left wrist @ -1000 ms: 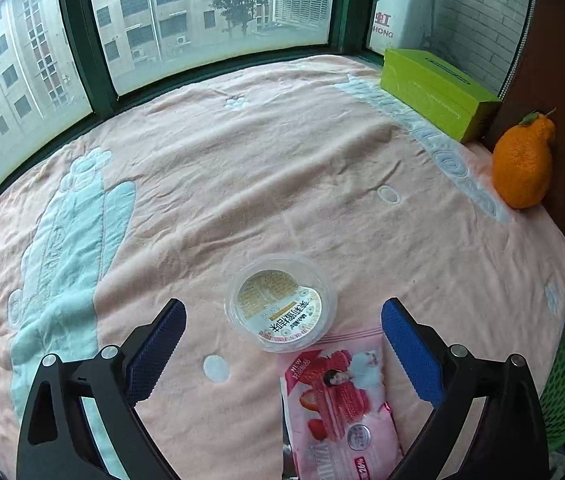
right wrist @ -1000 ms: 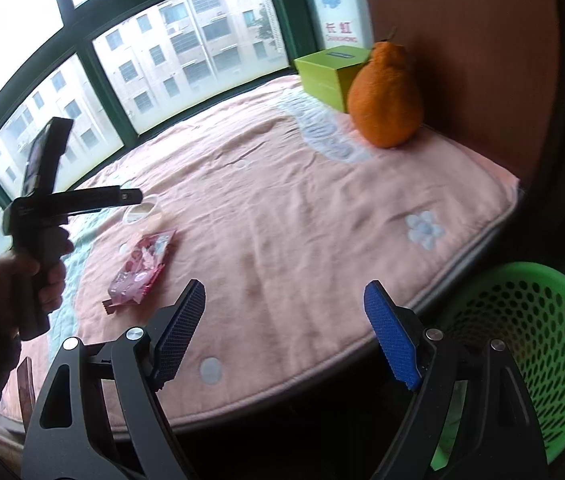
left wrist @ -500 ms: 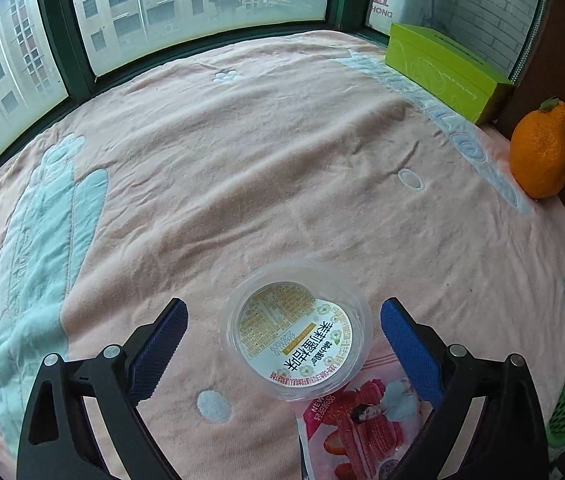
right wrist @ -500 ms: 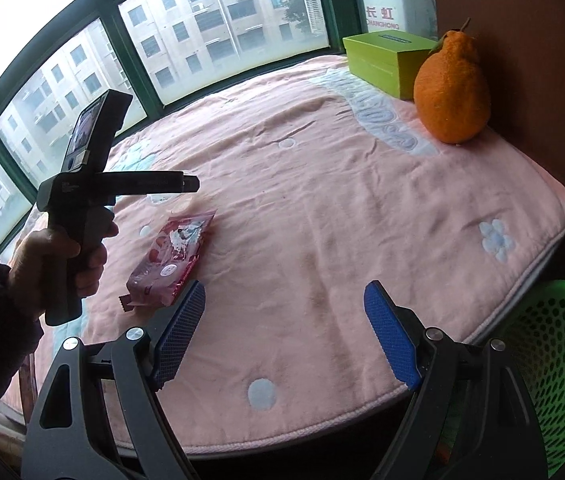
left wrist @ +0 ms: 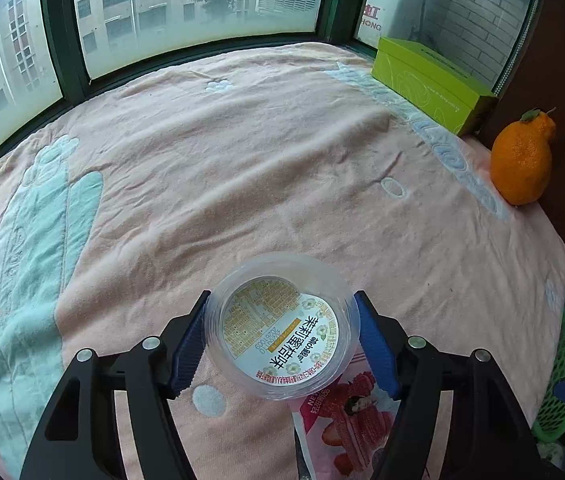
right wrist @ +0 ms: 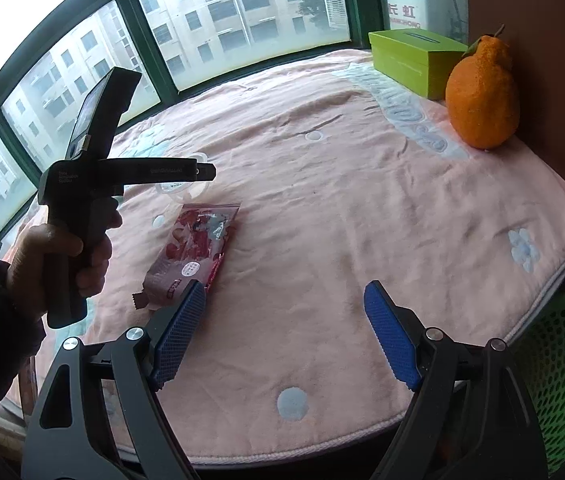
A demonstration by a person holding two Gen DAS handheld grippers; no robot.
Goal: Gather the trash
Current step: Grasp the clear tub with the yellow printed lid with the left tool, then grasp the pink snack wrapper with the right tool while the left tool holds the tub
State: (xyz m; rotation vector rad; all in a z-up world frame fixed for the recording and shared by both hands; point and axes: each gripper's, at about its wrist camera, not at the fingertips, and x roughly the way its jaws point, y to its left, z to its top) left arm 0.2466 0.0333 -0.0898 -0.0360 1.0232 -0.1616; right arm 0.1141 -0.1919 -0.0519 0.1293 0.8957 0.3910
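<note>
A clear plastic cup [left wrist: 280, 326] with a printed yellow and white lid sits between the blue pads of my left gripper [left wrist: 280, 340], which is shut on it just above the pink cloth. A pink strawberry snack wrapper [left wrist: 346, 432] lies right behind it on the cloth. In the right wrist view the wrapper [right wrist: 196, 252] lies flat ahead to the left, and the cup [right wrist: 180, 188] shows partly behind the left gripper's body [right wrist: 122, 176]. My right gripper [right wrist: 284, 336] is open and empty above the cloth near the table's front edge.
A green mesh basket [right wrist: 562, 380] stands below the table's right edge; it also shows in the left wrist view [left wrist: 562, 372]. A lime green box [right wrist: 410, 58] and a large orange fruit [right wrist: 480, 92] stand at the far right by a brown wall. Windows ring the far side.
My left gripper moved forward over the cup and closed its pads on it. My right gripper moved forward and left, toward the wrapper, still open.
</note>
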